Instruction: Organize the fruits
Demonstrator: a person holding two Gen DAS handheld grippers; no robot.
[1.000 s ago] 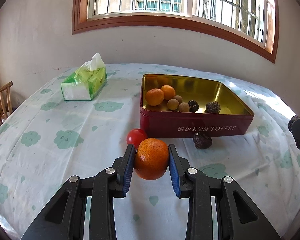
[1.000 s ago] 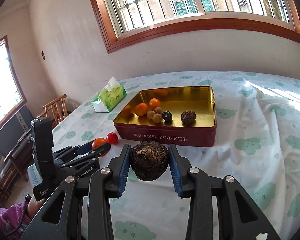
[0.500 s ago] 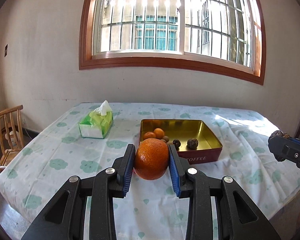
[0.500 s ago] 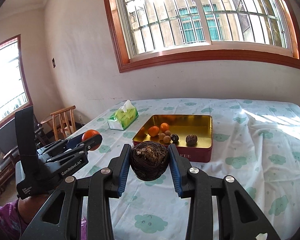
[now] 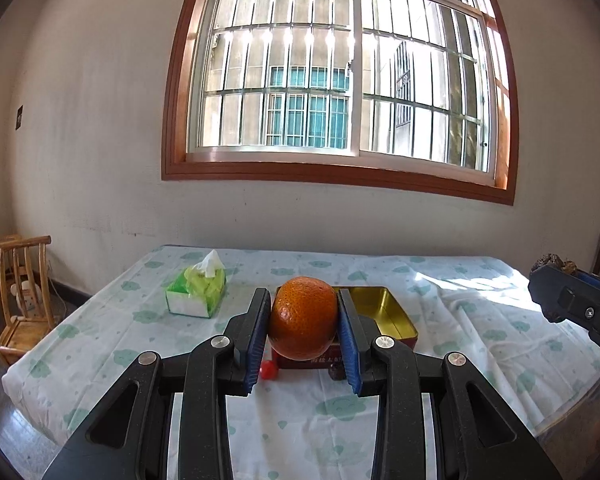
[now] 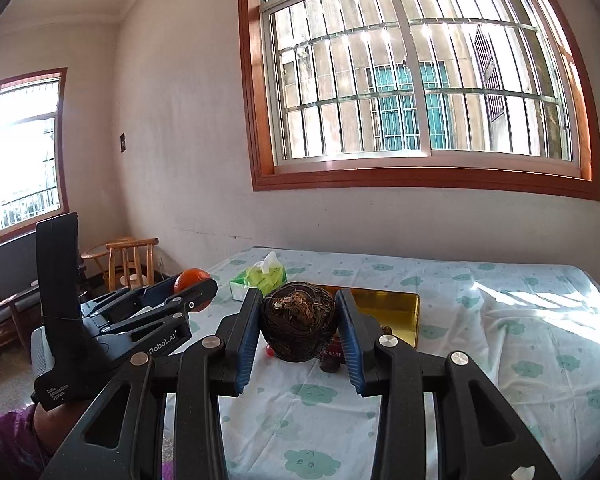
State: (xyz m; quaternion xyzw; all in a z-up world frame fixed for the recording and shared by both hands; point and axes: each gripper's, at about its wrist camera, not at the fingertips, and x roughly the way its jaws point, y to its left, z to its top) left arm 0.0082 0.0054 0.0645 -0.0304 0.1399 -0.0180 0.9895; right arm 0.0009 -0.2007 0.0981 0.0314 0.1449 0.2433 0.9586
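The step in hand was the carry: both grippers were loaded and held up over the near edge of the table (image 5: 380, 420), well short of the tin (image 5: 384, 312). The left gripper (image 5: 303, 322) was clamped on an orange (image 5: 303, 322), blue pads pressed to its two sides. The right gripper (image 6: 298, 326) was clamped likewise on a dark, rough-skinned fruit (image 6: 298, 326), whose kind I could not tell. From the right wrist view the left gripper (image 6: 188, 290) showed to the left with its orange (image 6: 190, 278) at the tip. The tin sat open toward the middle of the table, its gold inside mostly hidden behind the held fruit. A small red fruit (image 5: 269, 370) and a small dark one (image 5: 337, 372) lay on the cloth just in front of it, not yet put away. A tissue box (image 5: 196, 294) stood to the far left of the tin. The next move probably called for bringing each gripper forward over the tin, lowering it inside the rim, then parting the pads, one gripper at a time so they would not crowd each other.
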